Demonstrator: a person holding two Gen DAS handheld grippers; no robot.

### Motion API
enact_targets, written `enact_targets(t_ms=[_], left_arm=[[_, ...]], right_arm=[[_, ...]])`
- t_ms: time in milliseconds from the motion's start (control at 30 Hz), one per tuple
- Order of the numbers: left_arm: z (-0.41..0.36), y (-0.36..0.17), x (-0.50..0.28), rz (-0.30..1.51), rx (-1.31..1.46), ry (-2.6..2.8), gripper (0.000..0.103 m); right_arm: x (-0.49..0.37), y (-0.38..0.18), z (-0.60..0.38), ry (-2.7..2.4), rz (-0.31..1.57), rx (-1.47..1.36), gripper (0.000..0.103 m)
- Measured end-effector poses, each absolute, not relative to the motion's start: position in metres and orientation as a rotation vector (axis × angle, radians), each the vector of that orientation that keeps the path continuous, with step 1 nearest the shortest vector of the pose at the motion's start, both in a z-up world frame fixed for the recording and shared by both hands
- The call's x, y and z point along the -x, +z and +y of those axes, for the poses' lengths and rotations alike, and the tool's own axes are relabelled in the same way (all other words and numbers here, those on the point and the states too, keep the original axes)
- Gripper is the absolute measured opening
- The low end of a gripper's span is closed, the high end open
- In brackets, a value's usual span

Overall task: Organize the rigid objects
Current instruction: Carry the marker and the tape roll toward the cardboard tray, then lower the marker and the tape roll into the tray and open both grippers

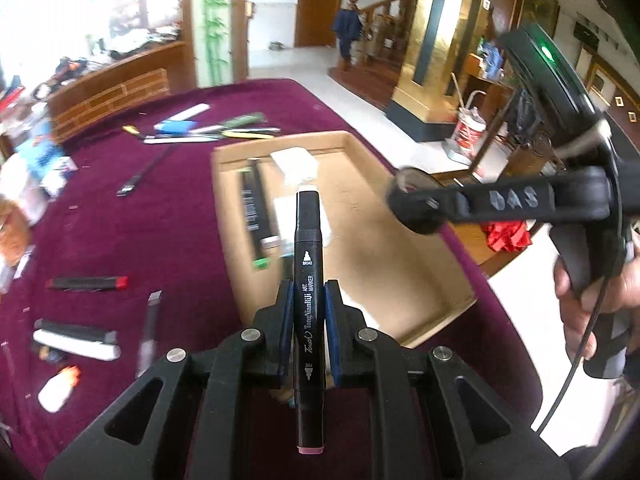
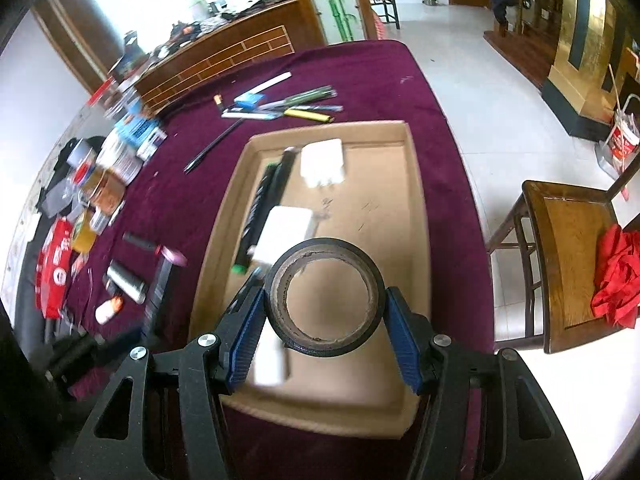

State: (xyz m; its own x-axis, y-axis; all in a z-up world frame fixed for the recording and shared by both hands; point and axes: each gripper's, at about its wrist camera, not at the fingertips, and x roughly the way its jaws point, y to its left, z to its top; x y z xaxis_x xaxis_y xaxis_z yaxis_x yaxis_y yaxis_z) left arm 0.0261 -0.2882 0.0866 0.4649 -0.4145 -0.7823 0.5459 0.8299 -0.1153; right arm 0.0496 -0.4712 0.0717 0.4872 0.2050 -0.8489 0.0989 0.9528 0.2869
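my left claw [image 1: 308,300] gripped the art marker [image 1: 308,280], my right claw [image 2: 326,312] the tape roll [image 2: 325,298]; i judged both should release low over bare cardboard tray [image 2: 416,200], lower right.

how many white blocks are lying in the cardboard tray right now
2. One white block lies at the tray's far end; another white block sits mid-tray beside the long black box. The tape roll may hide more.

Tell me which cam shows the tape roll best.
Right wrist: the tape roll sits centred and sharp between the right gripper pads, hole facing the camera. Left wrist shows it only side-on and blurred.
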Motion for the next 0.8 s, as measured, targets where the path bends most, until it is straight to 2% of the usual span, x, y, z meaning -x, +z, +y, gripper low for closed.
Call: enact_targets(t_ms=[300, 533, 800], left_arm=[[-0.358, 0.057, -0.061, 1.051, -0.087, -0.617, 0.012], [-0.373, 0.035, -0.077, 1.125, -0.053, -0.57, 0.012], [-0.377, 0.022, -0.082, 1.159, -0.04, -0.534, 0.012]], right_arm=[[-0.132, 0.068, -0.493, 0.088, 1.072, -0.285, 0.054], [-0.174, 0.031, -0.493, 0.089, 1.161, -0.212, 0.054], [-0.195, 0.016, -0.485, 0.105, 1.184, -0.117, 0.054]])
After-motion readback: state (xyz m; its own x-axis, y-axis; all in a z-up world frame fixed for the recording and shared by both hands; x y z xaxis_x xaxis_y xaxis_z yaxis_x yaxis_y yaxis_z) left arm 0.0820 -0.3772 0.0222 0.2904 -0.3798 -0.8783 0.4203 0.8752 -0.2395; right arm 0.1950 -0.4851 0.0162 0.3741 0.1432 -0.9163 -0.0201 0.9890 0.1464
